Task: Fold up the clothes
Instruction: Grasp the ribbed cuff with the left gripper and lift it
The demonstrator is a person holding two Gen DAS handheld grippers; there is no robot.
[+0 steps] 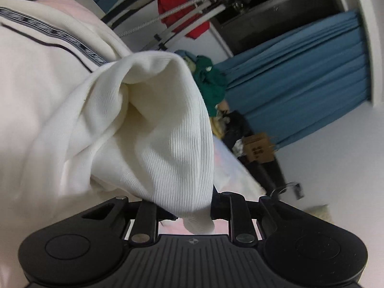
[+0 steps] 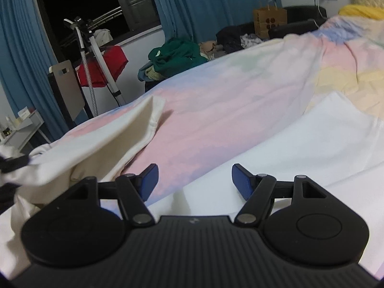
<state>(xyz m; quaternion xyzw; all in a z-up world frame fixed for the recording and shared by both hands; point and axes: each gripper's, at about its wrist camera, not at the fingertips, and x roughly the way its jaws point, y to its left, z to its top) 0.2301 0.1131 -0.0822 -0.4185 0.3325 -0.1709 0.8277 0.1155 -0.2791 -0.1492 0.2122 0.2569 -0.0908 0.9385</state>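
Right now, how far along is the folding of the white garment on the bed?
Early. Done: nothing looks folded; the white garment lies rumpled on the pastel bedspread. In hand: the left tool is closed on its ribbed cuff, lifting that sleeve. The right tool is open and empty. Left: all the folds, and whether the flat white cloth needs work is unclear.

garment (image 1: 153,129): cream white, fine ribbed knit; dark stripe and a grey patterned band across it
bedsheet (image 2: 216,110): pastel patches of pink, blue, yellow, pale green
curtains (image 1: 300,76): teal blue, plain
heap (image 2: 177,52): dark green
hanging cloth (image 2: 103,67): red
paper bag (image 2: 270,21): brown, dark round marks
pads (image 2: 150,182): blue
gripper bodies (image 2: 192,240): black, ribbed
pillow (image 2: 362,10): yellow
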